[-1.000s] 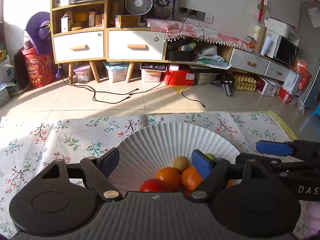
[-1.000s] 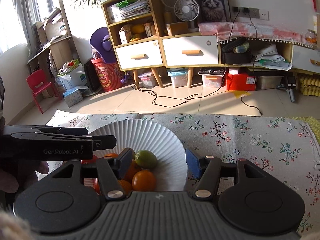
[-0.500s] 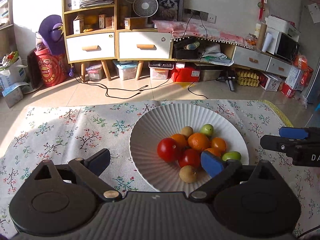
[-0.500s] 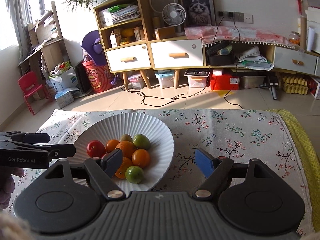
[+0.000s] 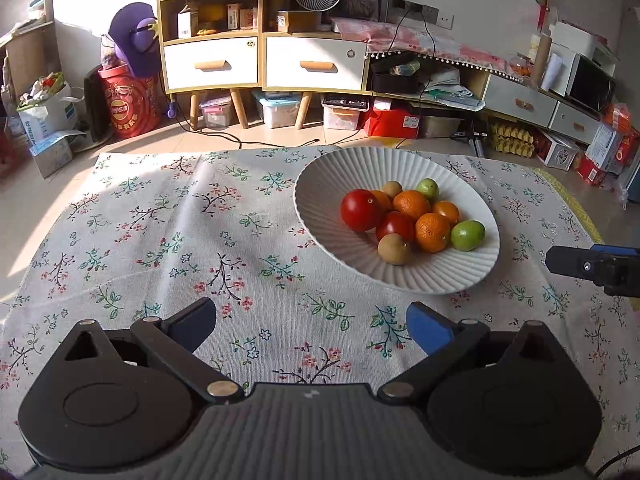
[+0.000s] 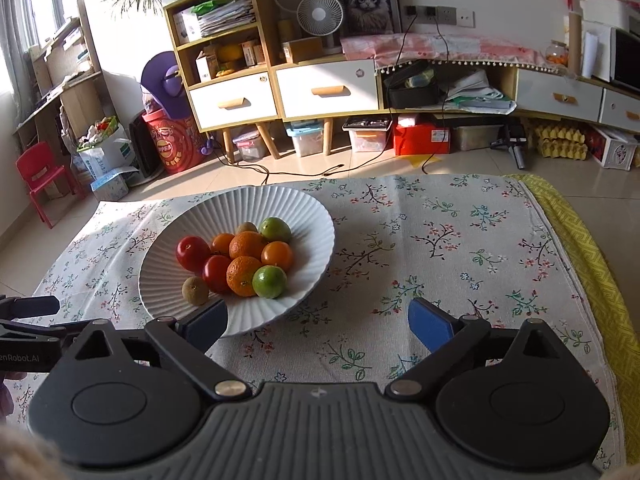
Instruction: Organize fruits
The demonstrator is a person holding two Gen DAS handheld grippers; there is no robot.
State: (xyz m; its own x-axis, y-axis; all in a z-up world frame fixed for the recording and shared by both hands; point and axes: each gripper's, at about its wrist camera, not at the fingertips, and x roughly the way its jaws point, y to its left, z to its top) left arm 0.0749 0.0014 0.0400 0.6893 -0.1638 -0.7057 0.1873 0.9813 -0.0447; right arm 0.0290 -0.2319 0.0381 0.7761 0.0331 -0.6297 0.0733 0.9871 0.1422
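A white ribbed plate (image 5: 320, 184) (image 6: 312, 216) stands on the floral tablecloth and holds several fruits: red tomatoes (image 5: 360, 210) (image 6: 193, 253), oranges (image 5: 432, 232) (image 6: 243, 275), green limes (image 5: 467, 235) (image 6: 269, 281) and small brown fruits (image 5: 394, 249) (image 6: 195, 290). My left gripper (image 5: 312, 326) is open and empty, over bare cloth, near and left of the plate. My right gripper (image 6: 318, 326) is open and empty, its left finger over the plate's near rim. The right gripper's tip shows at the right edge of the left wrist view (image 5: 588, 266).
The floral tablecloth (image 5: 160, 232) (image 6: 460, 248) covers the table. A yellow mat (image 6: 580, 256) edges its right side. Beyond the far table edge lies the floor with cables, storage boxes and a shelf unit (image 5: 256, 60).
Both grippers have pulled back and up from the plate. The left has moved left, so the plate now lies to its right. All the fruits have come into full view.
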